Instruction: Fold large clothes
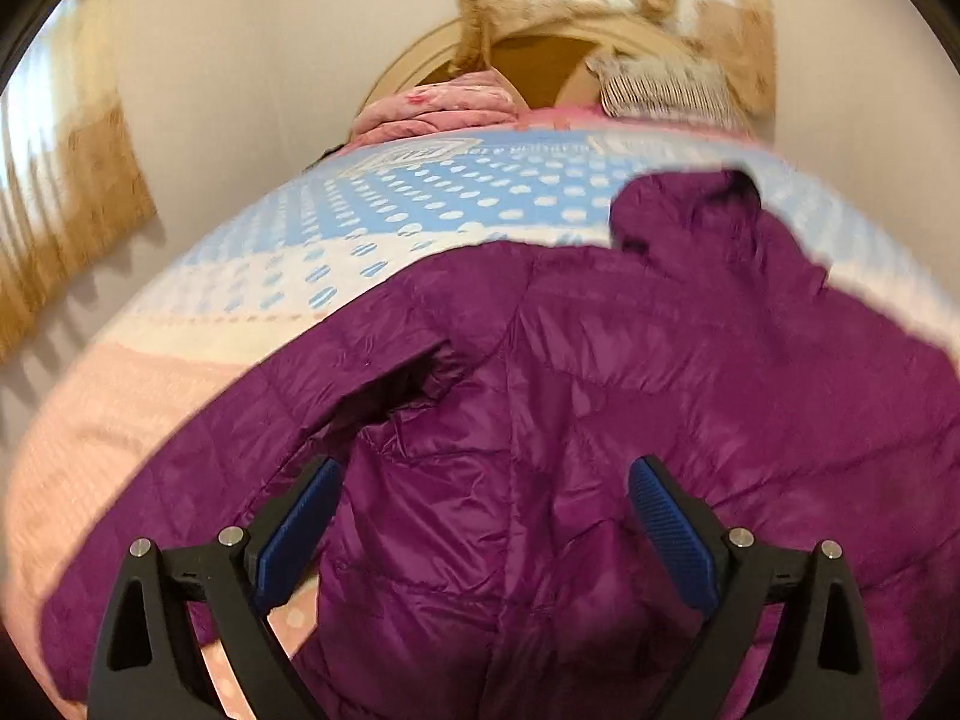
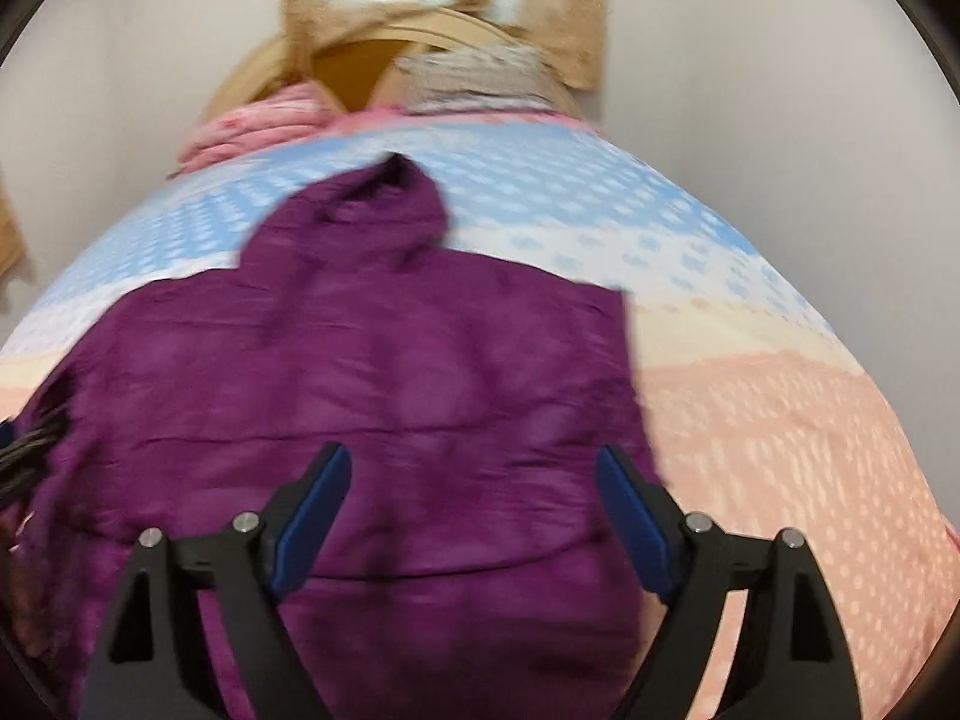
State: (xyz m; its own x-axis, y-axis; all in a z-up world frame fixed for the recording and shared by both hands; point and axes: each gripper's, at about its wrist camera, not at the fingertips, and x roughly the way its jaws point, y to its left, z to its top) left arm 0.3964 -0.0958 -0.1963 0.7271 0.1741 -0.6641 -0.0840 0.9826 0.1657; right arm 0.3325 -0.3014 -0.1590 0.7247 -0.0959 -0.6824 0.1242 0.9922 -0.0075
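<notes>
- Where the bed (image 1: 198, 324) takes up most of both views, a purple jacket (image 1: 600, 396) lies spread on its spotted cover, hood (image 1: 678, 210) toward the headboard (image 1: 420, 54).
- The jacket is a quilted, shiny puffer; in the left wrist view one sleeve (image 1: 384, 384) lies folded in across the body, its dark cuff opening facing up.
- In the right wrist view the jacket (image 2: 384, 372) shows a straight edge on its right side, with bare pink bedcover (image 2: 780, 420) beyond it; this view is blurred.
- The left gripper (image 1: 480, 528) hangs above the jacket's lower part with its blue pads (image 1: 672, 528) spread wide and nothing between them.
- The right gripper (image 2: 474, 510) is likewise spread wide over the jacket's lower part, close to that right edge; no cloth is pinched between its pads (image 2: 636, 528).
- Whether either gripper's fingertips brush the fabric cannot be told.
- At the head of the bed lie a pink folded quilt (image 1: 438, 108) on the left and a striped pillow (image 1: 660, 90) on the right.
- Behind the headboard hangs a tan curtain (image 2: 444, 6) over a bright window; another tan curtain (image 1: 72, 228) shows at the left edge of the left wrist view.
- At the far left edge of the right wrist view, dark cables (image 2: 24, 450) show above the jacket.
</notes>
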